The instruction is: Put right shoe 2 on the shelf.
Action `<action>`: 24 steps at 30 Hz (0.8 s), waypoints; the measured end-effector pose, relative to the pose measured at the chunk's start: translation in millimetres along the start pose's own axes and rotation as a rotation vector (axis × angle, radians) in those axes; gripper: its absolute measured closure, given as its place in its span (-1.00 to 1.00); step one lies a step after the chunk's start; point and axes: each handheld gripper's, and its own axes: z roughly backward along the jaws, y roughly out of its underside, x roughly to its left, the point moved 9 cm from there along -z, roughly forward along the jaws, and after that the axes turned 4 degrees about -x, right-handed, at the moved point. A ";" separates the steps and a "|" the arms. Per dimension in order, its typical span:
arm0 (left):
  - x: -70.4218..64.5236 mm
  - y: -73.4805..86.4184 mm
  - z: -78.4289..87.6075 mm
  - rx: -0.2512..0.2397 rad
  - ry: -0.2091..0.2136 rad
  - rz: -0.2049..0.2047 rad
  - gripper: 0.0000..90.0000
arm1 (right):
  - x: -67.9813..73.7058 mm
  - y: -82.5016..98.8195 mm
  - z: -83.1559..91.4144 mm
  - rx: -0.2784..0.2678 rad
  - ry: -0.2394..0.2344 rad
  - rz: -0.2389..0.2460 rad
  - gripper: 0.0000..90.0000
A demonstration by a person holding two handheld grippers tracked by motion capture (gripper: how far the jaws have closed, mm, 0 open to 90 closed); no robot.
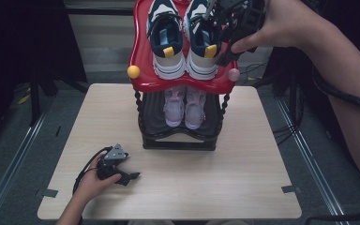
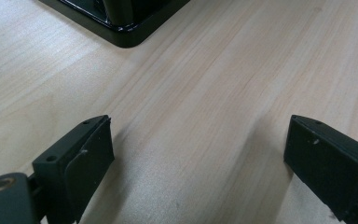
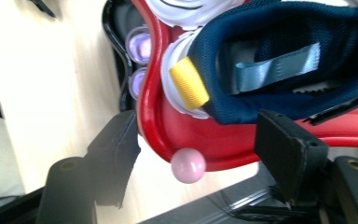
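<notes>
Hovering at the far right corner of the red top shelf (image 1: 146,83) of a two-tier shoe rack: right tool (image 1: 229,33), jaws standing apart, gripping nothing, right navy-and-white sneaker (image 1: 201,42) just beside them and sitting on that shelf next to its mate (image 1: 166,40). Showing below on the black lower shelf (image 1: 178,140): pink shoes (image 1: 184,107). Resting on the wooden surface (image 1: 225,178): left tool (image 1: 130,176), jaws wide apart, empty.

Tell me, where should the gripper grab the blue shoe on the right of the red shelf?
Probably by the heel collar of the right navy sneaker, beside its yellow pull tab. That padded rim faces the open right gripper, which could come from the front right, above the red shelf.
</notes>
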 end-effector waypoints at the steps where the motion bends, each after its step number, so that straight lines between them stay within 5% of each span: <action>1: 0.0 0.0 0.0 0.000 0.000 0.000 -0.83 | 0.8 0.8 -0.1 0.001 -0.007 -0.009 -0.36; 24: 0.0 0.0 0.0 0.000 0.001 0.001 -0.83 | 19.3 28.0 -2.9 -0.024 -0.103 -0.106 -0.59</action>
